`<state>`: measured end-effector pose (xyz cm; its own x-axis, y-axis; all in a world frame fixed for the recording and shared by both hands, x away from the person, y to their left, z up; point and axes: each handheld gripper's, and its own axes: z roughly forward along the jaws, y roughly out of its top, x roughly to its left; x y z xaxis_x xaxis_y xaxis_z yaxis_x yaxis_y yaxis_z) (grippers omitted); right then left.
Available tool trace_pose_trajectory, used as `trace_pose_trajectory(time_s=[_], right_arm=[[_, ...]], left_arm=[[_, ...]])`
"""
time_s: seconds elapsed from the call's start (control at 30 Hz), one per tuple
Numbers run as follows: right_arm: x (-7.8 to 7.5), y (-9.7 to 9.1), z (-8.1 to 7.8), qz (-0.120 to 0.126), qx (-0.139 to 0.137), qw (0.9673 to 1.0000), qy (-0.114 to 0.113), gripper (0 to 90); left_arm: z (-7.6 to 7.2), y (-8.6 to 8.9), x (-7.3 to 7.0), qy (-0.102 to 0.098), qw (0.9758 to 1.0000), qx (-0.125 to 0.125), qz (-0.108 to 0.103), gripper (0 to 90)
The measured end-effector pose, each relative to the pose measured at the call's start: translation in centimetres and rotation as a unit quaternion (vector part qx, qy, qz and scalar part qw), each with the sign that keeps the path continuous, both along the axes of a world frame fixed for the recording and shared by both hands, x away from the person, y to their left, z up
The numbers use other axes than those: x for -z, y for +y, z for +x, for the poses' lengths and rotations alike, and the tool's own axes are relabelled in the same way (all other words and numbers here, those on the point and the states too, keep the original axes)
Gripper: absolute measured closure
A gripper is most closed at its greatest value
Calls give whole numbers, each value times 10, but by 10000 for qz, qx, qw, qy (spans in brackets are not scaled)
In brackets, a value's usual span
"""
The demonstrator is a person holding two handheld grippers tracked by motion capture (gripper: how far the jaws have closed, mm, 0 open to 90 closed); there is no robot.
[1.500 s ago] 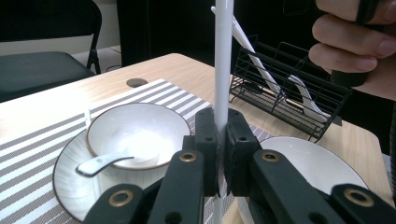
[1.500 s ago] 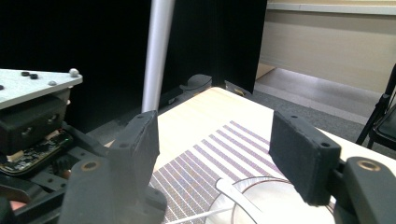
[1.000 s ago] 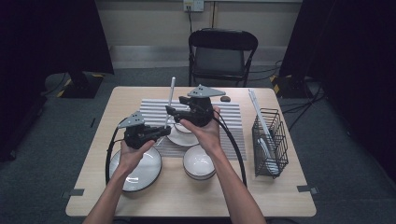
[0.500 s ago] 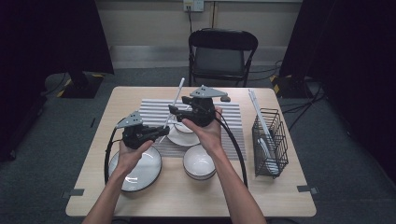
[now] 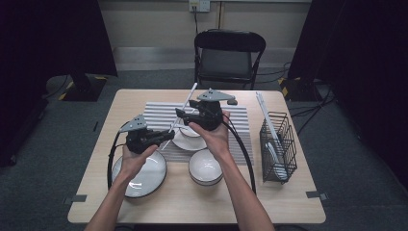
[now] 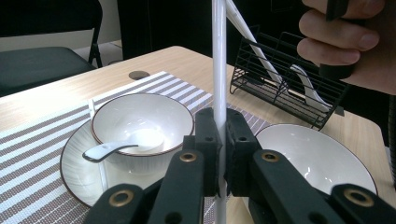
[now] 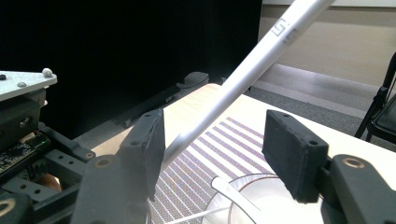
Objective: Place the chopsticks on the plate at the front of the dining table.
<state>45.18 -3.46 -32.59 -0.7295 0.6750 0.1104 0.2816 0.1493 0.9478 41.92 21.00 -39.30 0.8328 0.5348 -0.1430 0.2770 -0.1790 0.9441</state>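
Both black fingers (image 6: 208, 140) of the left gripper (image 5: 159, 139) were pressed together on a white chopstick (image 5: 183, 109), pinching it near its lower end, as the left gripper view showed the stick rising straight up between the pads. Seen from the high view, the chopstick's long axis ran from the left gripper up toward about one o'clock, its free end reaching past the right gripper (image 5: 185, 114) over the striped mat (image 5: 154, 113). That right gripper's fingers (image 7: 149, 140) stood spread, one on each side of the stick's middle; whether the left pad grazed the shaft could not be told, and the other was well apart from it. So the stick lay already inside the right gripper's reach, between its open fingers, while the left hand (image 5: 137, 161) held it fast from about seven o'clock. A handover looked to be the step in hand: the right fingers would need to close across the shaft before the left let go. At about three o'clock on the table stood a wire basket (image 5: 276, 149) with more white utensils in it. Nearer the person sat a bowl on a plate (image 6: 77, 168) with a spoon (image 6: 119, 147) in it, a second bowl (image 5: 205, 166), and a plate (image 5: 144, 175) under the left hand.
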Motion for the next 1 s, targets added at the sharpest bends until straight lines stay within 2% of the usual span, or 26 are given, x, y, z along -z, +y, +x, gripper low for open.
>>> trace_pose_trajectory(time_s=[0.43,0.63,1.0], right_arm=[[6,-5,2,-133,157,9998,-54,383],[10,-8,2,-204,193,9996,-101,419],[15,-12,3,-161,251,9995,-30,394]], left_arm=[[0,-1,0,17,10000,-9,-38,859],[0,-3,1,9,10000,30,5,859],[0,-3,2,-4,10000,53,-21,858]])
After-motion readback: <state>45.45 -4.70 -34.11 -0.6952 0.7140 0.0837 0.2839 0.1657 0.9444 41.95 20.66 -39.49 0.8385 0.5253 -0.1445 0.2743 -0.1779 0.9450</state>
